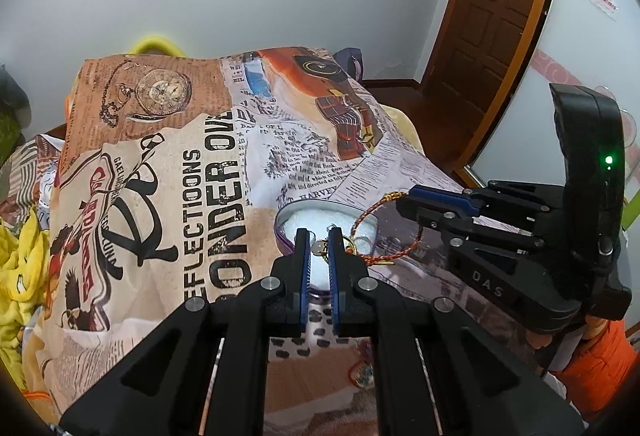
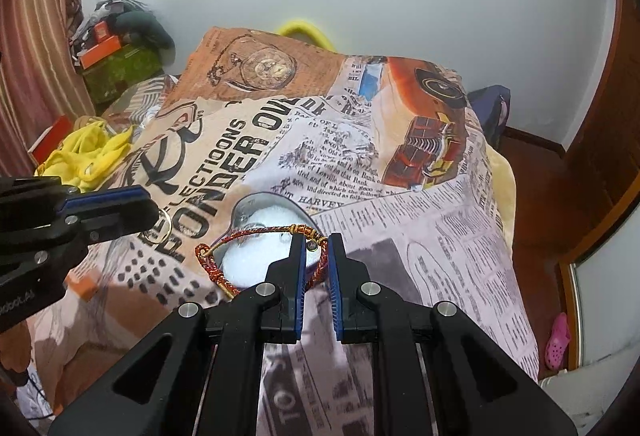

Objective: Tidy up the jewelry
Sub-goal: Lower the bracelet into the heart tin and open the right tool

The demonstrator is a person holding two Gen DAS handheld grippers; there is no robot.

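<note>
A round tin (image 1: 285,214) with white padding sits on the printed cloth; it also shows in the right wrist view (image 2: 244,205). My left gripper (image 1: 319,245) is shut on a gold ring (image 1: 349,246) above the tin; the ring hangs from its tip in the right wrist view (image 2: 160,230). My right gripper (image 2: 317,245) is shut on a red and gold braided bracelet (image 2: 212,262), which dangles over the tin. In the left wrist view the right gripper (image 1: 404,198) holds the bracelet (image 1: 404,250) at the tin's right edge.
The newspaper-print cloth (image 2: 400,228) covers a raised surface. Yellow fabric (image 2: 92,152) and boxes (image 2: 108,44) lie at the left. A wooden door (image 1: 496,20) stands at the right. A pink shoe (image 2: 558,340) lies on the floor.
</note>
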